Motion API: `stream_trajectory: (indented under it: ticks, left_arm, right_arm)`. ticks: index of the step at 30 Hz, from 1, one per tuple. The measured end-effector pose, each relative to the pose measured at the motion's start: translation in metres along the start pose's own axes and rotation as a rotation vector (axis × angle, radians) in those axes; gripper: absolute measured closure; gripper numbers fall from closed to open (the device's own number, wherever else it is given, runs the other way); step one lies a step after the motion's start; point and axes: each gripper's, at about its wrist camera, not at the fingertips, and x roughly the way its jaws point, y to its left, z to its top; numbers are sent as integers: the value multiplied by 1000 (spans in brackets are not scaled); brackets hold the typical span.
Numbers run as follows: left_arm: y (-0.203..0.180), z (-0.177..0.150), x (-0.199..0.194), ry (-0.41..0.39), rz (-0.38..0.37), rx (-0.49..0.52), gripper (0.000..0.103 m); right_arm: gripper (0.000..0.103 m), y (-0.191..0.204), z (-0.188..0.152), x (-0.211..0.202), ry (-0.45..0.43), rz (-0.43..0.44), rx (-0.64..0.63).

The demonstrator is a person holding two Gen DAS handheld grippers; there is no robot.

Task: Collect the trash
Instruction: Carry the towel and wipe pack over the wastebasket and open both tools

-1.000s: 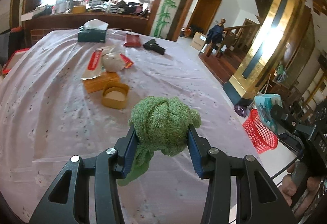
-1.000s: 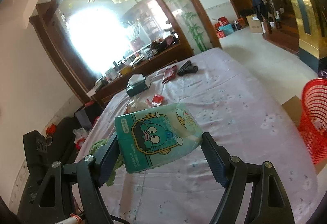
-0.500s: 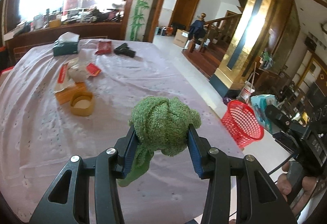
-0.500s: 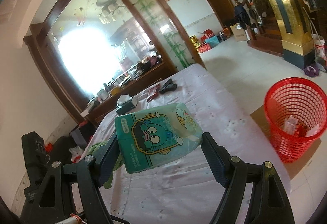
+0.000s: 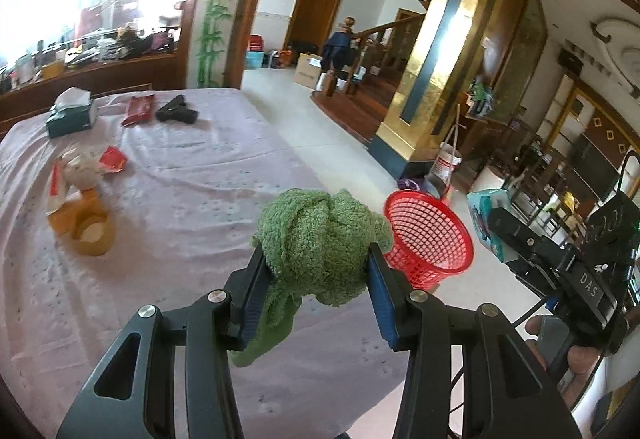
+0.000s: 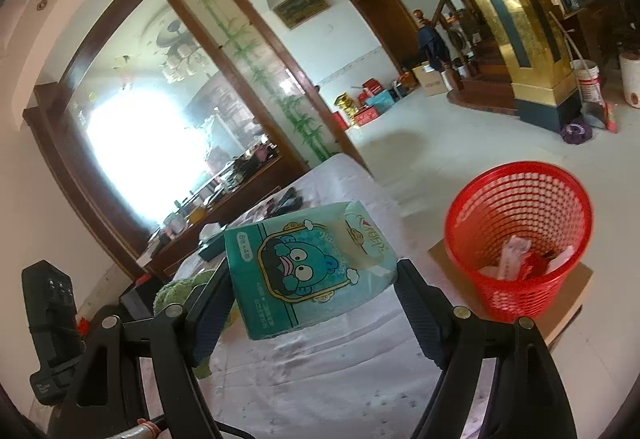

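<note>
Above the cloth-covered surface (image 5: 192, 191), near its edge, two bits of trash ride toward the red basket (image 6: 520, 239) on the floor: a green fuzzy wad (image 5: 320, 239) pinched betw. the left tongs (image 5: 316, 287), a teal tissue pack (image 6: 308, 267) clamped in the right tongs (image 6: 316, 291) — both lifted clear, apparently so they can be dropped in from above. Basket already holds scraps. Other items, incl. a tissue box (image 5: 70, 115) & red wrappers (image 5: 138, 109), lie well back on the cloth — likely next.
</note>
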Motion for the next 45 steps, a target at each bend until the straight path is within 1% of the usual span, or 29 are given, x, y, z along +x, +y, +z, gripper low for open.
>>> stream_trajectory:
  ticks: [7, 19, 25, 30, 34, 38, 43, 45]
  left_arm:
    - [-30, 9, 27, 47, -59, 27, 58]
    - [-77, 36, 74, 92, -121, 83, 58]
    - [-100, 45, 107, 133, -170, 98, 58]
    - [-120, 53, 139, 164, -178, 114, 58]
    - [-130, 58, 160, 184, -176, 110, 58]
    - [-137, 63, 175, 194, -192, 91, 58]
    - [-142, 73, 197, 232, -243, 31, 58]
    - [-144, 77, 206, 264, -269, -10, 58]
  right_arm:
    - [20, -19, 15, -12, -44, -41, 18]
    - [20, -63, 35, -28, -89, -133, 63]
    - [20, -94, 46, -28, -93, -175, 107]
    - [20, -122, 49, -25, -86, -193, 161]
    - [20, -136, 53, -23, -82, -209, 184]
    - [20, -145, 56, -19, -72, -220, 193]
    - [20, -148, 57, -9, -42, -233, 171]
    - [20, -148, 55, -2, -24, -271, 144]
